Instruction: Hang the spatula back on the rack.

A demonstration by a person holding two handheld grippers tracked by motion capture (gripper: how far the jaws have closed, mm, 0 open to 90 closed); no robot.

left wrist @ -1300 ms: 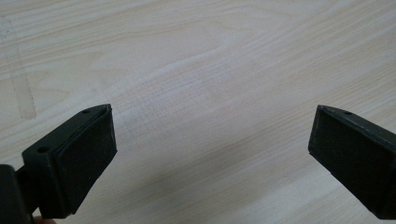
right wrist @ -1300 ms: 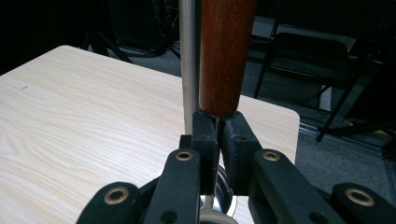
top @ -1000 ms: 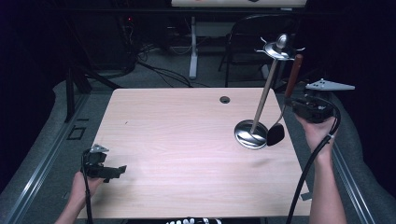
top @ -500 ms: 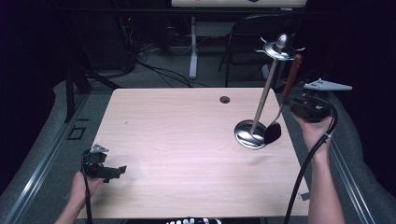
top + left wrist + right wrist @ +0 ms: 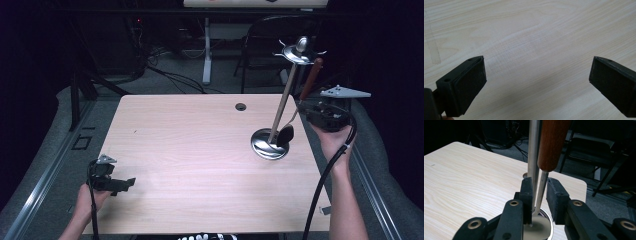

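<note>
From the high view, a pale wood desk (image 5: 200, 150) carries a metal utensil stand (image 5: 281, 117) near its right edge: a round shiny base, a slim upright pole leaning slightly, and a hooked cap on top. A spoon (image 5: 295, 107) with a reddish-brown wooden handle and dark bowl hangs tilted beside the pole, its bowl just above the base. The right gripper (image 5: 305, 109) sits at the spoon's thin metal neck, held by a hand (image 5: 334, 140) off the desk's right edge. The left gripper (image 5: 131, 182) rests at the desk's near left corner.

In the left gripper view, the fingers (image 5: 464, 87) stand wide apart over bare wood grain.

In the right gripper view, the fingers (image 5: 527, 195) stand close on either side of the spoon's steel neck (image 5: 541, 192), a small gap still showing on the right; the stand's pole (image 5: 533, 157) rises just beside the wooden handle (image 5: 552, 142).
</note>
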